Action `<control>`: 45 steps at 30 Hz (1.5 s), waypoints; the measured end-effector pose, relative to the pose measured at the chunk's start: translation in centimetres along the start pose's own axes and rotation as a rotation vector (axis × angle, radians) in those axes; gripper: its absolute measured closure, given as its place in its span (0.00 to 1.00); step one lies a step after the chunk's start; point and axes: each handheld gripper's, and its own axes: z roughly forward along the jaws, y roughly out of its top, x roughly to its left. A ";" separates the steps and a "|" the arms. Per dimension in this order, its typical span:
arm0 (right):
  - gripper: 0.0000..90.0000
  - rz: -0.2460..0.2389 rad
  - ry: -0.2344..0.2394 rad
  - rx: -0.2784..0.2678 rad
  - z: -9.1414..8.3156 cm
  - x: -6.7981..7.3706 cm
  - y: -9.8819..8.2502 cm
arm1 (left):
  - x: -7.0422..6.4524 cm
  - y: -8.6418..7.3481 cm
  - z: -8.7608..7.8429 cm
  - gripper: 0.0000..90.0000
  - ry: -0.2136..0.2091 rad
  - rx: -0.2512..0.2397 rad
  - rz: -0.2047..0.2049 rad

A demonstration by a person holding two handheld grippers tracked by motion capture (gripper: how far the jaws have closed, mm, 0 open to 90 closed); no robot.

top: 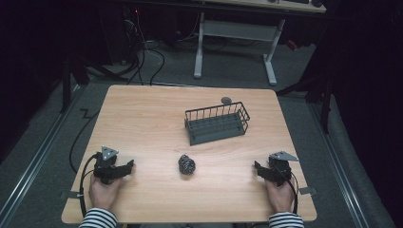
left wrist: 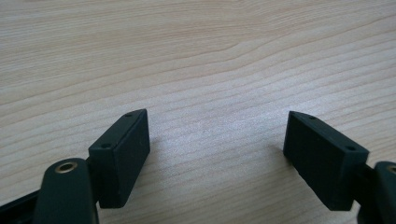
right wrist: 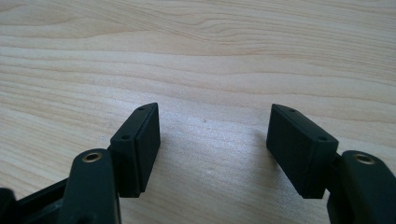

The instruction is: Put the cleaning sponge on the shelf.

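Observation:
A dark, crumpled scouring ball (top: 187, 164) lies on the wooden table (top: 142, 123), near its front middle. Behind it and a little to the right stands a black wire basket (top: 217, 123), upright and with nothing visible inside. My left gripper (top: 127, 168) rests on the table at the front left, its tips toward the ball, a good way from it. At the front right rests my right gripper (top: 257, 167), tips toward the ball too. In the left gripper view, the left gripper (left wrist: 217, 147) is open over bare wood. The right gripper (right wrist: 212, 140) is likewise open over bare wood.
A small grey round disc (top: 226, 100) lies at the table's far edge behind the basket. Beyond the table stands a white-legged desk (top: 235, 28) with cables on the dark floor. Bare wood stretches across the table's left half.

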 end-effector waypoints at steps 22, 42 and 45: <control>0.53 -0.010 0.093 -0.034 -0.6 0.3 0.8 | 0.0 0.0 0.0 0.25 -0.002 0.001 0.000; 0.60 -0.028 0.161 -0.158 -2.2 0.1 8.9 | 0.1 0.0 0.0 0.25 -0.011 -0.003 -0.015; 0.60 -0.023 0.161 -0.156 -1.8 0.0 9.8 | 0.1 0.0 0.0 0.24 -0.011 -0.003 -0.015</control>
